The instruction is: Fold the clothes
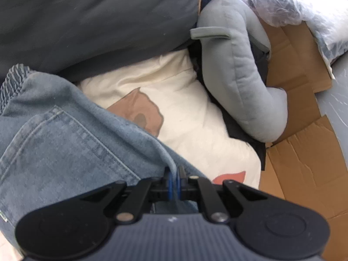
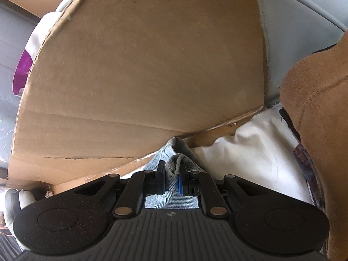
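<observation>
Left wrist view: the left gripper (image 1: 174, 175) is clamped on a fold of the jeans (image 1: 65, 134), its blue pads pressed close together with the denim edge pinched between them. The jeans spread to the left, showing a back pocket and an elastic waistband, and lie over a cream cushion (image 1: 174, 100) with brown patches. Above sits a dark grey cushion (image 1: 97, 15); to the right a light blue plush toy (image 1: 245, 76) leans on flattened cardboard (image 1: 304, 163), with a plastic-wrapped bundle (image 1: 304, 6) beyond it. Right wrist view: the right gripper (image 2: 173, 174) is also clamped on the jeans (image 2: 174, 163), a bunched ridge of denim standing between the two fingers. A large cardboard sheet (image 2: 141, 65) fills most of the view just behind the jeans. The cream cushion (image 2: 250, 148) lies to the right, beside a brown plush shape (image 2: 315, 108).
</observation>
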A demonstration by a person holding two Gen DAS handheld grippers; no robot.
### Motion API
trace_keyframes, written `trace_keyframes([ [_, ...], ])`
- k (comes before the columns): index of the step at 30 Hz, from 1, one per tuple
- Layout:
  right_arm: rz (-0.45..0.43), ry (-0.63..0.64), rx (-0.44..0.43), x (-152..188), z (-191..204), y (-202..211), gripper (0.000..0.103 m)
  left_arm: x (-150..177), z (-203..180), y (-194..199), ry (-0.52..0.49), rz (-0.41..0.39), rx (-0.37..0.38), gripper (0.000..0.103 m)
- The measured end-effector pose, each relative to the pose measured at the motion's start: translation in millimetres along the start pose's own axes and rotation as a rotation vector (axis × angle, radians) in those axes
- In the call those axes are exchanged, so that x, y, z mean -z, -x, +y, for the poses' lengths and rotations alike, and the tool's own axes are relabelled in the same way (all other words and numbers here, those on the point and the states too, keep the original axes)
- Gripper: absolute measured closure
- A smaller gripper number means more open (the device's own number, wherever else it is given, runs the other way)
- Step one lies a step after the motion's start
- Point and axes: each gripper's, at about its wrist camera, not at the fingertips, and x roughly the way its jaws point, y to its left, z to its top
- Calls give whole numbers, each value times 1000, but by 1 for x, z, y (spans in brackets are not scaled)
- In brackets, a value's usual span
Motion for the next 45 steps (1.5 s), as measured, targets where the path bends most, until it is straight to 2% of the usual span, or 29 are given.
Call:
trace_keyframes([
  [8,-24,-8,-3,-4,3,-8,93,-5,-6,-17,-1,21,-19,98],
  [11,-22,-22,-4,-4,-2,-16,93,-4,-4,-26,16,44,-23,93],
  [15,-14,-27,-12,-2,-8,-15,89,-4,-7,-25,12,70,21,86],
  [17,-17,-17,-29,-2,-9,-9,82,-3,-11,-23,-8,85,37,86],
  [21,-24,-7,-55,-1,-12,0,82,-2,-15,-25,-15,88,37,86],
  [25,-38,1,-46,1,-16,4,82,-1,-18,-27,-28,76,25,92],
  [31,-89,-73,-82,-1,-29,15,82,-1,-14,-24,9,53,41,97],
  [37,-88,68,-94,12,-17,27,82,-5,-20,-28,9,40,36,97],
  [40,-75,109,-116,28,11,14,82,-6,-25,-33,-1,45,17,97],
  [42,-56,130,-129,28,23,5,82,-5,-28,-37,-16,65,2,95],
  [44,-31,154,-137,35,28,2,82,-4,-32,-38,-31,81,16,87],
  [45,-18,167,-138,42,33,-3,82,-3,-35,-38,-45,88,22,87],
])
